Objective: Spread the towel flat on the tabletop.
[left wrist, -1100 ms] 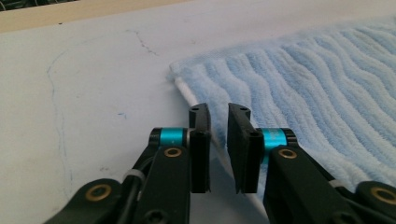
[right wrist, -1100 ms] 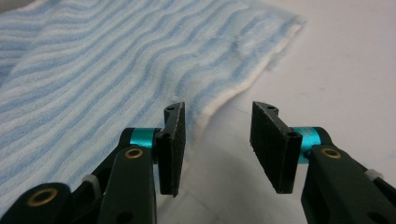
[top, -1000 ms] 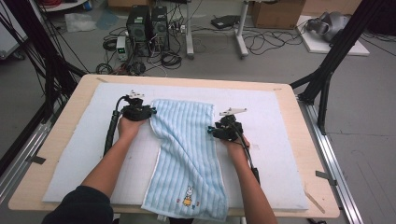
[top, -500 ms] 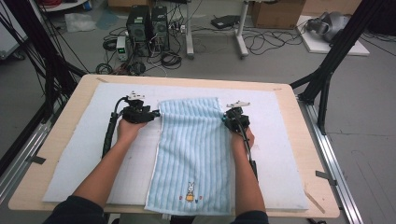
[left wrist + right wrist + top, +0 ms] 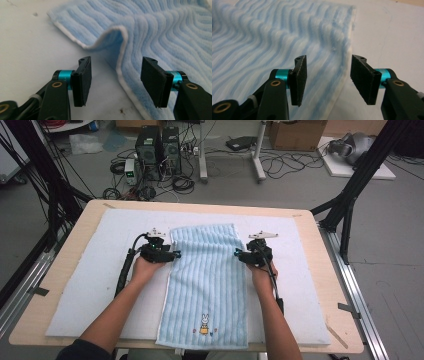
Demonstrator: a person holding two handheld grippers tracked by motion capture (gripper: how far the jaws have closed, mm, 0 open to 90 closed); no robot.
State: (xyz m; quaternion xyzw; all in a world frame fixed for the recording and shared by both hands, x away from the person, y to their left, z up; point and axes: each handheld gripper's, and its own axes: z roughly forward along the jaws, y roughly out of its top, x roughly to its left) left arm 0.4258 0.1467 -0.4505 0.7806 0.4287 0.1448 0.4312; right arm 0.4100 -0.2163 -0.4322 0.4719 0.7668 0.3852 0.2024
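You've got the towel spread flat down the middle of the mat. Your left gripper and right gripper sit at its side edges, jaws just opened, pinching nothing. Spreading looks done; any folding remains.

Ribbed blue terry cloth towel, matt white mat, wooden table
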